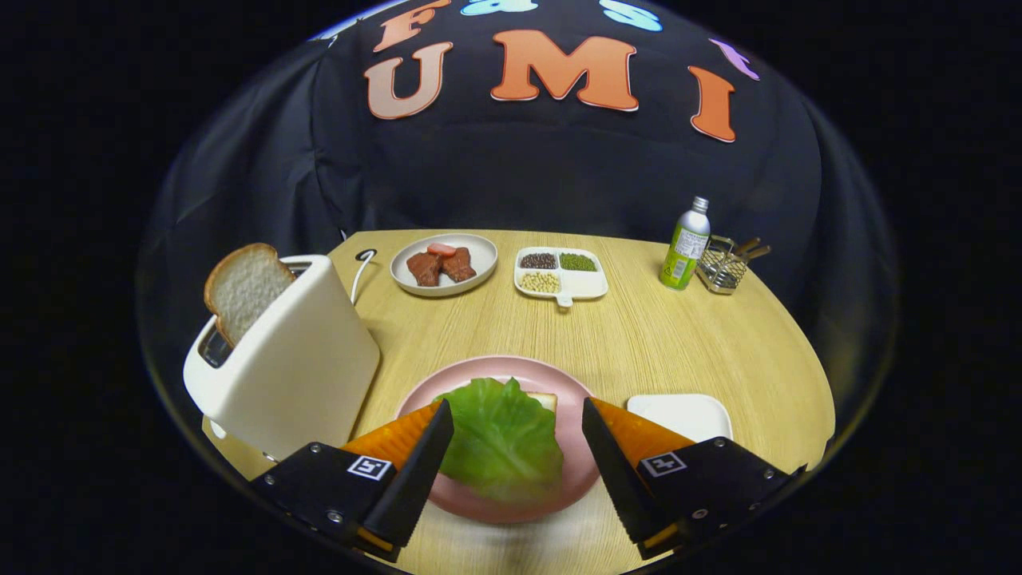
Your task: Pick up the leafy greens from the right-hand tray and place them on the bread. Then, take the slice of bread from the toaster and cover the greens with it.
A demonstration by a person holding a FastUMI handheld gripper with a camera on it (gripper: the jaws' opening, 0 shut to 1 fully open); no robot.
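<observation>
While the gripper point(517, 415) stands open over the green lettuce leaf point(501, 438) on the pink round plate point(467, 499), bottle point(685, 245) label writing stays unreadable.

The leafy greens point(501, 438) lie flat on the bread point(544, 400), which shows just a corner, on the pink plate point(572, 471). A second bread slice point(243, 289) stands tilted in the white toaster point(291, 363). The right-hand tray point(683, 414) is white.

Greens point(499, 435) hide most of bread point(544, 399); caddy point(722, 267) contents unclear.
</observation>
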